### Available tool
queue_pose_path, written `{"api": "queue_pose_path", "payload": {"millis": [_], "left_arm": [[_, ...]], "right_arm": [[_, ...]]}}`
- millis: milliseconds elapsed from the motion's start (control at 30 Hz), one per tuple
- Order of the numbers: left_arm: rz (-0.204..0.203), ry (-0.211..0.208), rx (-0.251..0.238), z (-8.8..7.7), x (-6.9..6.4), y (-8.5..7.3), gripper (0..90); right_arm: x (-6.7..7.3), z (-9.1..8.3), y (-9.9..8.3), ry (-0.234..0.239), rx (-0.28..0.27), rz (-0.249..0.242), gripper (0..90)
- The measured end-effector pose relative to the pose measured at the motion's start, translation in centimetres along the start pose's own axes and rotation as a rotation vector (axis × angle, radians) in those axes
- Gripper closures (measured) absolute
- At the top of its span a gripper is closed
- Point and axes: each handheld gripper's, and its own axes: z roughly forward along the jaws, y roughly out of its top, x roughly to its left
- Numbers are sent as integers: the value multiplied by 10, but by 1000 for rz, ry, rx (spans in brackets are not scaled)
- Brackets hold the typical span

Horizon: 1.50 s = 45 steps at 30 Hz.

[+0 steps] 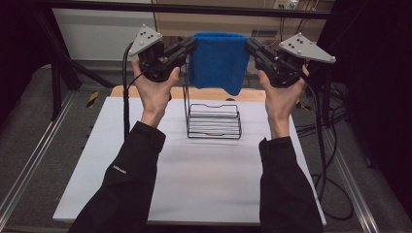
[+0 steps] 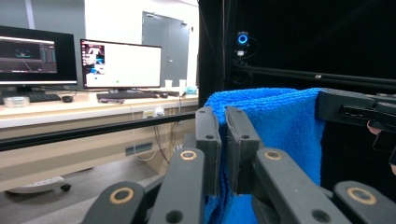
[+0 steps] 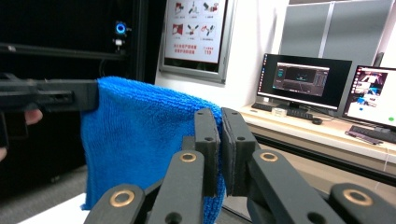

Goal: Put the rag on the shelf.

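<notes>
A blue towel (image 1: 218,60) hangs folded in the air between my two grippers, high above the table. My left gripper (image 1: 193,44) is shut on the towel's left top edge, and my right gripper (image 1: 248,44) is shut on its right top edge. In the left gripper view the jaws pinch the blue towel (image 2: 275,126) between them, left gripper (image 2: 223,122), with the other gripper (image 2: 355,109) holding the far side. In the right gripper view the right gripper (image 3: 221,122) clamps the blue towel (image 3: 135,140) the same way. A black wire rack (image 1: 214,120) stands on the white table (image 1: 194,179) right below the towel.
The white table has a wooden strip (image 1: 194,93) along its far edge. Black cables (image 1: 325,145) trail off the table's right side. A dark frame bar (image 1: 194,8) runs overhead at the back. Desks with monitors (image 2: 119,63) stand farther off in the room.
</notes>
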Motion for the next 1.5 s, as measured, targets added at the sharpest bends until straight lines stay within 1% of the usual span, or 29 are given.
{"api": "queue_pose_path", "payload": {"millis": [133, 167, 200, 367, 500, 567, 667, 700, 767, 900, 967, 1100, 1267, 1333, 1367, 1500], "left_arm": [[7, 13, 10, 6, 5, 2, 845], [14, 29, 10, 7, 7, 2, 845], [6, 19, 9, 9, 7, 2, 845], [5, 30, 15, 16, 14, 3, 845], [15, 43, 32, 23, 20, -1, 845], [11, 46, 36, 26, 23, -4, 845], [5, 43, 39, 29, 27, -8, 845], [8, 44, 41, 30, 28, -9, 845], [7, 45, 44, 32, 30, -12, 845], [10, 48, 62, 34, 35, -19, 845], [10, 48, 66, 34, 36, -23, 845], [17, 42, 83, 33, 36, -31, 845], [25, 24, 91, 28, 34, -39, 845], [36, 20, 95, 26, 33, -42, 844], [38, 18, 104, 25, 33, -44, 844], [44, 4, 112, 22, 33, -50, 844]], "right_arm": [[-5, 9, 0, -3, 11, -16, 867], [-7, 11, 0, -2, 8, -14, 867], [-8, 13, 0, -3, 5, -16, 867], [-13, 25, 1, -3, 8, -24, 867], [-18, 35, -4, -9, 25, -31, 867], [-20, 39, -7, -10, 33, -33, 867], [-24, 46, -11, -11, 39, -32, 867], [-25, 48, -12, -12, 40, -39, 867], [-28, 52, -15, -10, 46, -34, 867], [-29, 57, -22, -5, 61, -51, 867], [-29, 58, -26, -1, 69, -42, 866], [-30, 58, -35, 4, 92, -40, 866], [-27, 52, -42, 15, 114, -40, 865], [-26, 50, -44, 17, 122, -32, 864], [-26, 48, -45, 18, 129, -30, 864], [-24, 44, -51, 26, 136, -21, 863]]}}
